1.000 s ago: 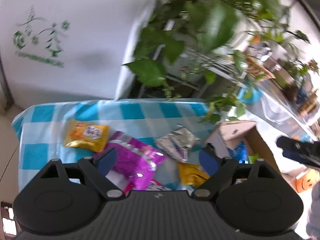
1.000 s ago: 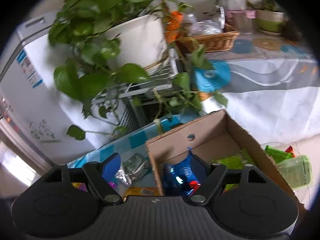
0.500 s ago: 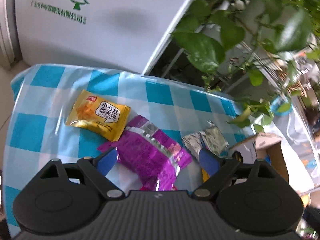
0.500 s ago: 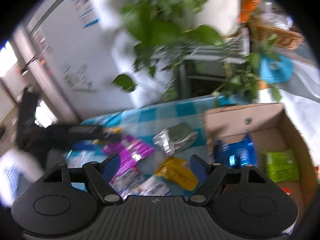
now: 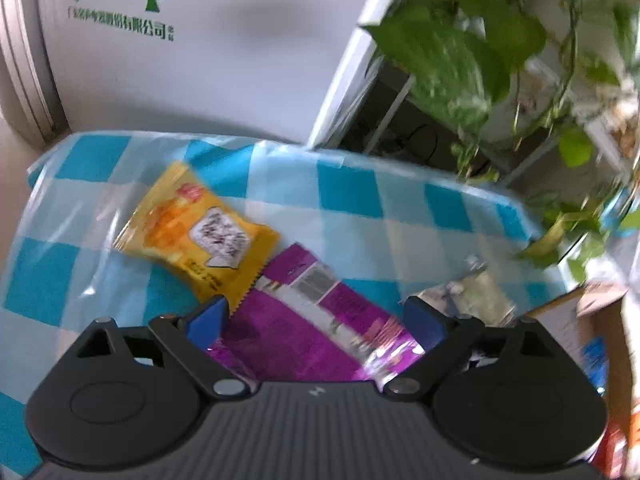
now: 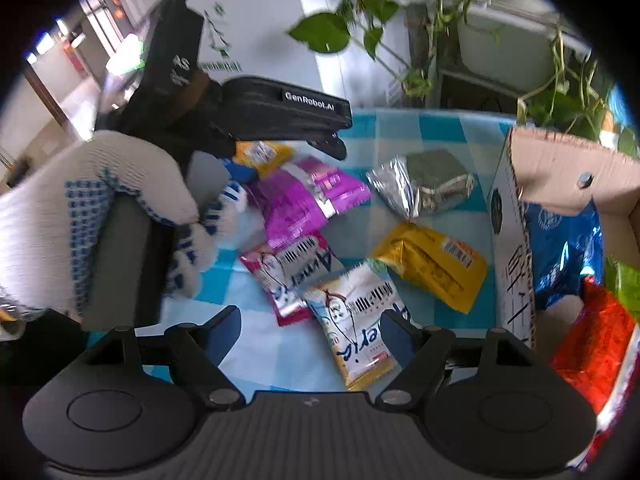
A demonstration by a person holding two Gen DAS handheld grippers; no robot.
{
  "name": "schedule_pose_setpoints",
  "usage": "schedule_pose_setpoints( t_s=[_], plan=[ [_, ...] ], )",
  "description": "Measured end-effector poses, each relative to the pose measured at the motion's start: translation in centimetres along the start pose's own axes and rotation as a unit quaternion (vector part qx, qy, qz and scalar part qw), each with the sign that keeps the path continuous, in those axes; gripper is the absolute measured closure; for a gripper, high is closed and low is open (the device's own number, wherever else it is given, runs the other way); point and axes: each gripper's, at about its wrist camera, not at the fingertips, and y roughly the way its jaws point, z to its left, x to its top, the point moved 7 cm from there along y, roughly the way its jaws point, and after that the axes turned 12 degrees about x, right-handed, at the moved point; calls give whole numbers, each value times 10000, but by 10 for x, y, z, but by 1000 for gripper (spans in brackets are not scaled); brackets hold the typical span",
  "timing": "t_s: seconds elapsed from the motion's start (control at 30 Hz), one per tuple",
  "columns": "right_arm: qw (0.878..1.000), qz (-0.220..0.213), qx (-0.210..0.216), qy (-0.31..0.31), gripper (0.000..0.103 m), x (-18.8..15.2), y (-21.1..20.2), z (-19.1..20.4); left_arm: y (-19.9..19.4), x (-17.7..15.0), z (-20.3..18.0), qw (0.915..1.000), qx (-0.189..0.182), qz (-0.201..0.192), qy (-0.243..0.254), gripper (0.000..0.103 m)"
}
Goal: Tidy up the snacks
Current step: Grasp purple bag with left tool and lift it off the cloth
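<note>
Moved: my left gripper [image 5: 316, 314], open, now straddles purple pack [image 5: 320, 320]; right gripper [image 6: 310, 334] open, empty; box [image 6: 516, 240] awaits.

On the table [image 6: 404, 128] you have loose snack packets to the left of the cardboard box [image 6: 516, 248], which stands at the table's right edge. Nearest the box lies one flat packet [image 6: 430, 264], with the foil packet [image 6: 424, 188] behind it. Left of these, two overlapping packets [image 6: 308, 196] lie ahead of two barcode packets [image 6: 352, 312]. Inside the box, one bag [image 6: 564, 252] stands behind another [image 6: 592, 344]. The potted plant [image 6: 440, 20] stands behind the table.
</note>
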Motion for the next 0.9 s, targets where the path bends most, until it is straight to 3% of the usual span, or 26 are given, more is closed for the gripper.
schedule_pose_setpoints(
  t_s=[0.23,0.63,0.77,0.9],
  plan=[
    [9993,99,-274,237,21,-5,14,-16,-5,-5,19,9990,261,83,356,7],
    [9970,65,-765,66,11,1,27,-28,-19,-10,53,9938,204,189,1076,7],
    [9985,218,-499,30,10,-4,28,-21,-24,-10,66,9928,232,241,1150,7],
    [9985,537,54,-93,10,-14,29,-3,-29,-7,80,9945,163,291,988,8]
  ],
)
